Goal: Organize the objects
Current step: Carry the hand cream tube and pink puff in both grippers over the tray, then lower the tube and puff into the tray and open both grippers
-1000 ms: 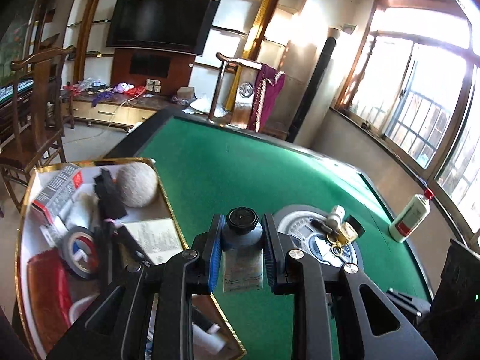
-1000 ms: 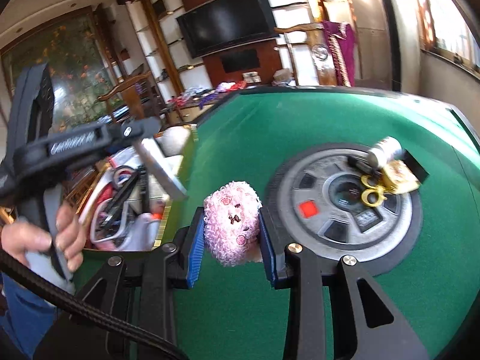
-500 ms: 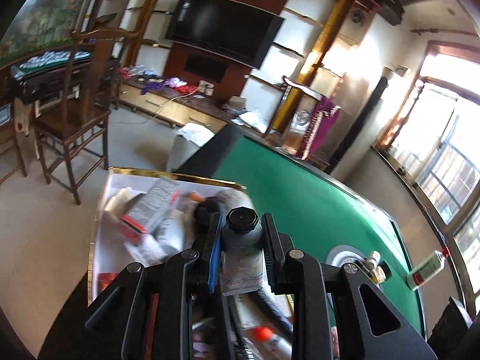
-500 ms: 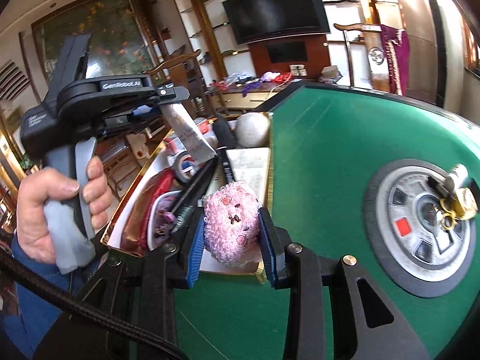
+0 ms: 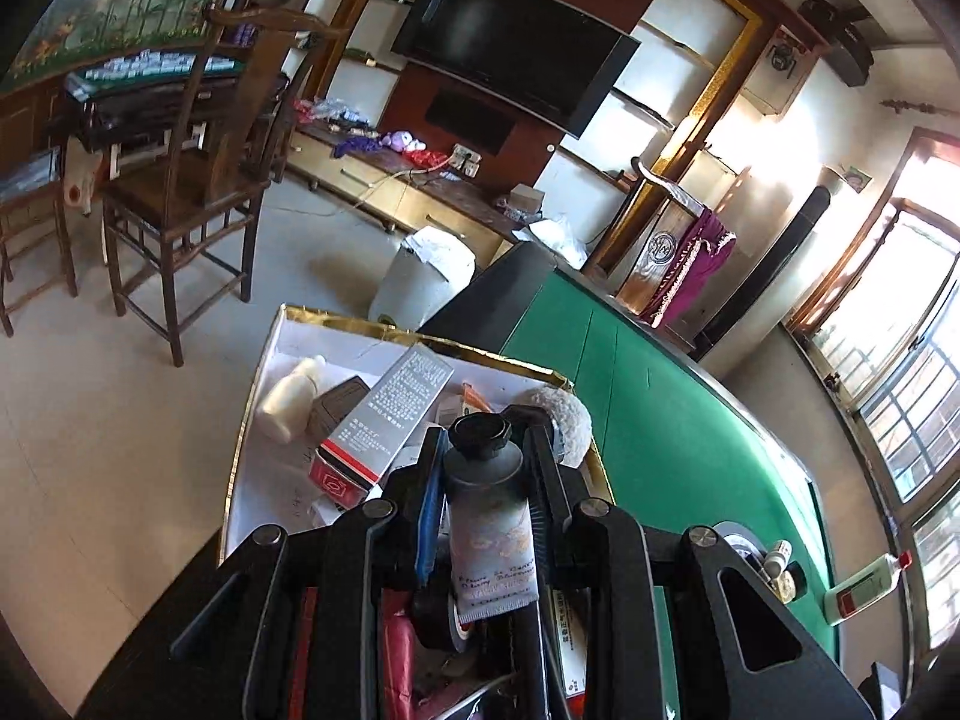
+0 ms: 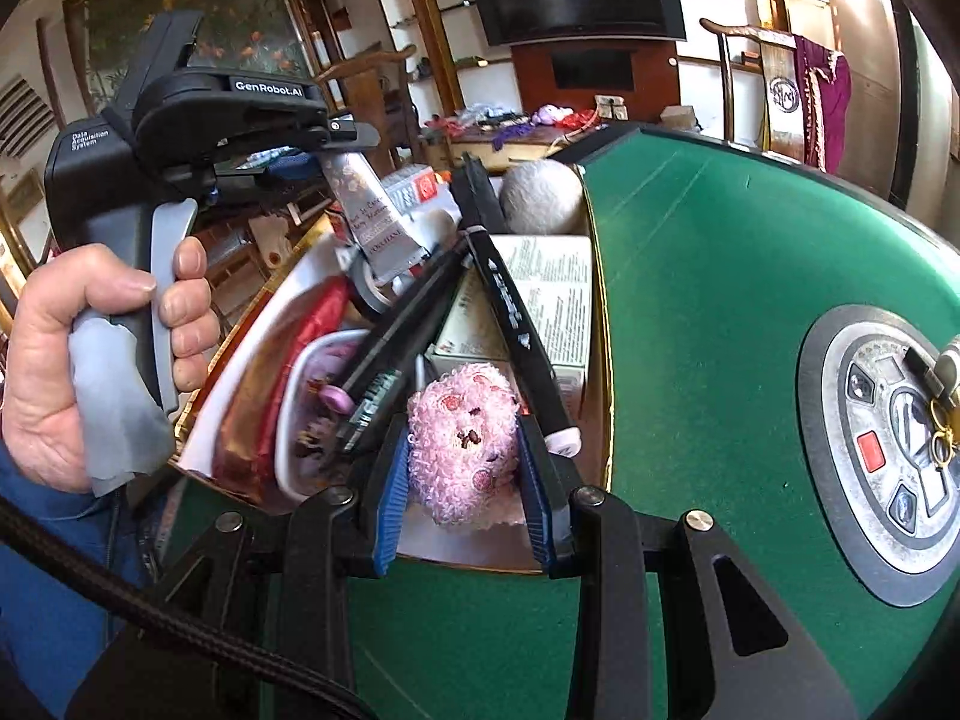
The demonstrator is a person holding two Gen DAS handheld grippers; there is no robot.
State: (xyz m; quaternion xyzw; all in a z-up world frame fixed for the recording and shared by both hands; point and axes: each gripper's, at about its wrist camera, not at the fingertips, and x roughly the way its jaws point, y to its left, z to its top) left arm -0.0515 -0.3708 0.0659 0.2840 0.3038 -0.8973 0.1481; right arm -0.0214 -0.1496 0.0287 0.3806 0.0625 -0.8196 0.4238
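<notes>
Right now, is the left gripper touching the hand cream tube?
Touching. The left wrist view shows the left gripper with both jaws pressed against the hand cream tube.

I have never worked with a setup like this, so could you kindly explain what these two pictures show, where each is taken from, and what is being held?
No robot here: a person holds a hand-operated two-finger gripper in each hand, each carrying a fisheye camera looking along its fingers. The left wrist view shows the left gripper shut on a grey cream tube, above a gold-rimmed tray full of boxes and bottles. The right wrist view shows the right gripper shut on a pink fluffy toy at the tray's near edge, plus the person's left hand squeezing the other gripper's handle. The tray sits on a green table; a white bottle lies there.
</notes>
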